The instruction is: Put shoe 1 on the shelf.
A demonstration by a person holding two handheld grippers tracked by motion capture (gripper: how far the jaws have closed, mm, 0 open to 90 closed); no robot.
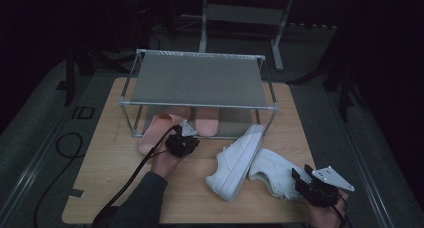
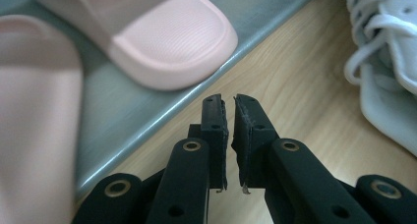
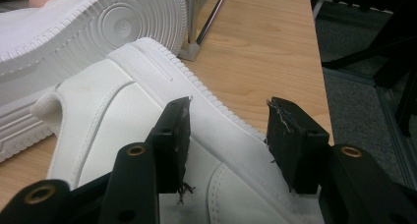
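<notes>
We see our left hand-held gripper (image 1: 181,144) hovering over the light wooden surface (image 1: 120,163), just in front of the low metal shoe rack with grey fabric shelves (image 1: 200,78). Its jaws stand almost pressed together with a thin slit between them and nothing inside. In the left gripper view the tips (image 2: 230,117) point at the front edge of the rack's lower grey shelf (image 2: 128,111), where two pale pink rubber slides lie: one (image 2: 167,37) with its rounded toe nearly at that edge, the other (image 2: 34,130) blurred at the left and overhanging it. Bare wood lies open around the tips, and a white lace-up sneaker (image 2: 383,71) sits off to the right.

Our right hand-held gripper (image 1: 311,185) is near the front right corner of the surface, jaws spread. In the right gripper view they (image 3: 231,135) straddle the heel side of a white leather sneaker (image 3: 147,116) without pressing on it; whether the left pad brushes the leather we cannot tell. A second white sneaker lies on its side just beyond, ridged sole (image 3: 98,27) facing us, close to the rack's front right leg (image 3: 193,22). To the right of the held-over shoe, open wood runs to the surface's edge.
</notes>
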